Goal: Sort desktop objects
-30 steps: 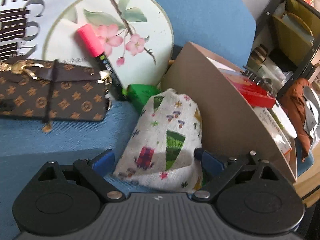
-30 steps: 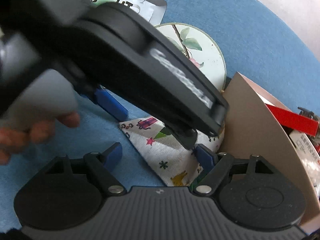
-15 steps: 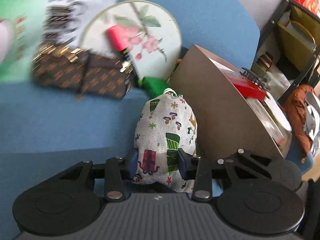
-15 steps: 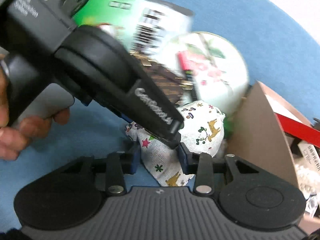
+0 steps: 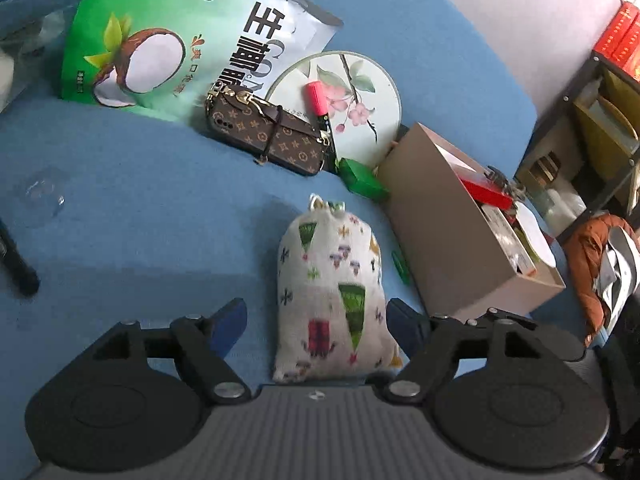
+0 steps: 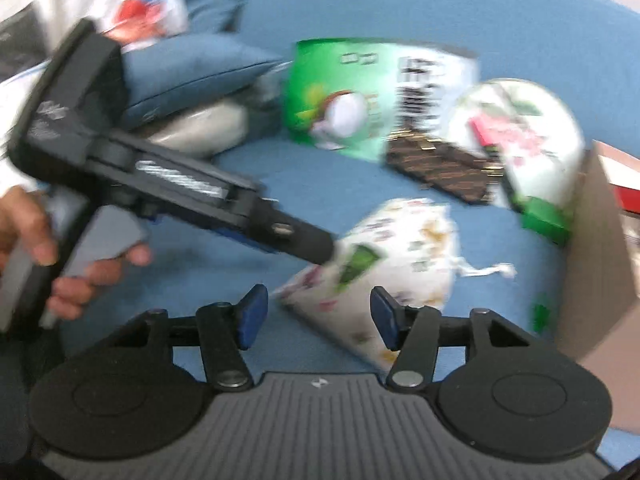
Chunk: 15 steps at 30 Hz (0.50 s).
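A white drawstring pouch (image 5: 332, 292) with coloured prints lies on the blue surface beside a brown cardboard box (image 5: 448, 232). My left gripper (image 5: 316, 326) is open, its blue pads on either side of the pouch's bottom end. In the right wrist view, which is blurred, my right gripper (image 6: 316, 316) is open and the pouch (image 6: 384, 264) lies just ahead between its pads. The left gripper (image 6: 320, 248) shows there as a black tool held by a hand, its tip at the pouch.
Behind the pouch lie a brown monogram case (image 5: 268, 136), a pink marker (image 5: 318, 100) on a round floral fan (image 5: 340, 104), a green snack bag (image 5: 180, 40) and a small green box (image 5: 362, 182). A shelf (image 5: 592, 120) stands at right. A black pen (image 5: 16, 264) lies left.
Both grippers closed on the pouch half a second ago and have now opened. Both have pulled back from it, so more of the surface shows. The pouch lies a little away from the box.
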Available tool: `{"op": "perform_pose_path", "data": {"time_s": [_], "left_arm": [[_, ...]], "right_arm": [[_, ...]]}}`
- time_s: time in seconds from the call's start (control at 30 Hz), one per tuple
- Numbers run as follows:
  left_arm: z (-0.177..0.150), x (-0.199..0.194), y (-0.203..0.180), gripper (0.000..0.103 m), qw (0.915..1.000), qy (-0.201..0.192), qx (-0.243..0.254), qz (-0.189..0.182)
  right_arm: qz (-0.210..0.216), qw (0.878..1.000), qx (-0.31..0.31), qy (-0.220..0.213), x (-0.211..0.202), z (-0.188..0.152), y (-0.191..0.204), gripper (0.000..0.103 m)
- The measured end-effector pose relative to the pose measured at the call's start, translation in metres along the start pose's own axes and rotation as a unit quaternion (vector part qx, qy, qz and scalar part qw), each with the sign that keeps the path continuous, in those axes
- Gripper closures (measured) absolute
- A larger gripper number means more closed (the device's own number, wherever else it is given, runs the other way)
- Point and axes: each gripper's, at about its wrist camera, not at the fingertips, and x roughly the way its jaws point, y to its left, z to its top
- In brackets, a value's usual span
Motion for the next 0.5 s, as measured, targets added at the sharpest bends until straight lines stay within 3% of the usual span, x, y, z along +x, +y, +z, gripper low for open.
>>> {"op": "perform_pose_path", "data": {"time_s": [0.13, 0.37, 0.43, 0.5], "left_arm": [[0.007, 0.019, -0.005, 0.022, 0.9999, 0.011, -0.003, 0.001], [0.007, 0.049, 0.0, 0.021, 0.9991, 0.039, -0.007, 0.011], [0.008, 0.051, 0.0, 0.019, 0.9994, 0.033, -0.001, 0.008], [0.008, 0.053, -0.001, 0.02, 0.9994, 0.033, 0.006, 0.011]], "right_arm": [[-0.023, 0.997, 0.066, -0.013, 0.015, -0.004, -0.028, 0.039], [0.01, 0.988, 0.157, -0.001, 0.05, -0.013, -0.062, 0.028], [0.012, 0.987, 0.161, -0.002, 0.059, -0.015, -0.064, 0.021], [0.022, 0.987, 0.157, -0.003, 0.07, -0.015, -0.068, 0.021]]}}
